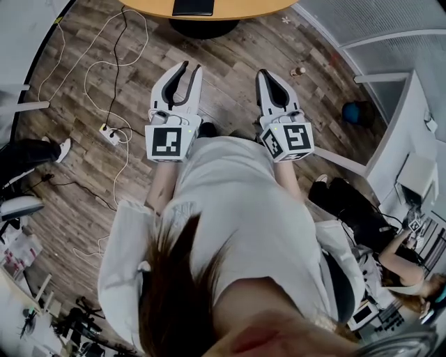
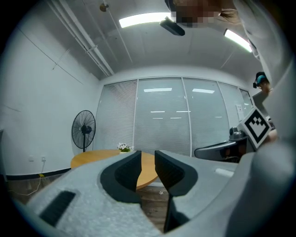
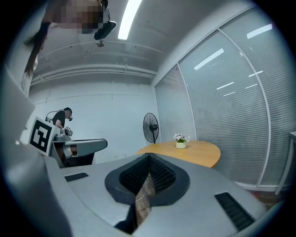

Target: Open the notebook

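A dark notebook lies shut on the round wooden table at the top edge of the head view, well ahead of both grippers. My left gripper is held level over the wooden floor, its jaws apart with nothing between them. My right gripper is alongside it, jaws closed tip to tip and empty. In both gripper views the table stands some way off, carrying a small flower pot; the notebook does not show there.
White cables and a power strip trail over the floor at left. A standing fan is behind the table by the glass wall. A person sits at a desk at right. A small bottle stands on the floor.
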A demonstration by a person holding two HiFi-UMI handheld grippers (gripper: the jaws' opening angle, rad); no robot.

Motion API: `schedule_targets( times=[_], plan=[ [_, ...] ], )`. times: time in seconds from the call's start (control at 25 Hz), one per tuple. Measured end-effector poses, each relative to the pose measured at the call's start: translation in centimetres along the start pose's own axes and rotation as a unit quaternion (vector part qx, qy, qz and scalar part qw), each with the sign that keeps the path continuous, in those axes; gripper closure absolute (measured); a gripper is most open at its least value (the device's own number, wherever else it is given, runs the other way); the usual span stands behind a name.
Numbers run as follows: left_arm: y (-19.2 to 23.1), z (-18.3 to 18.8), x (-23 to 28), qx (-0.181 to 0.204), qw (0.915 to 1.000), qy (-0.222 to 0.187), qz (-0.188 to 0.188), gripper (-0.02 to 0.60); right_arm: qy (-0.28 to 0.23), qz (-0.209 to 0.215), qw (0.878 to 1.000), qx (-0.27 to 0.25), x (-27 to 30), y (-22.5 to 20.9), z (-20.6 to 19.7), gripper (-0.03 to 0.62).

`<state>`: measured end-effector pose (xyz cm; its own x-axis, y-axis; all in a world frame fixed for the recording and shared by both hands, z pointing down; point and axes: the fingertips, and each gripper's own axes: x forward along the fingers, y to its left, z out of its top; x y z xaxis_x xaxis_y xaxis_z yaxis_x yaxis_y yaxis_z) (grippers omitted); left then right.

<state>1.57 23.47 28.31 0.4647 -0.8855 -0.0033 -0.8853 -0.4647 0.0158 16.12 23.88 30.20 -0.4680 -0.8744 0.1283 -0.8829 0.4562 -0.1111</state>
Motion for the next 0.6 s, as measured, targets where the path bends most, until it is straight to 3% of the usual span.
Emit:
schedule_targets(
  times=[0.6],
  plan=[
    [3.6,-2.5,2.2,-0.027,0.9992,0.029,0.005,0.482,0.022,-0.025,0.999,0.014,3.9,-1.5,-0.6,0.592]
  ],
)
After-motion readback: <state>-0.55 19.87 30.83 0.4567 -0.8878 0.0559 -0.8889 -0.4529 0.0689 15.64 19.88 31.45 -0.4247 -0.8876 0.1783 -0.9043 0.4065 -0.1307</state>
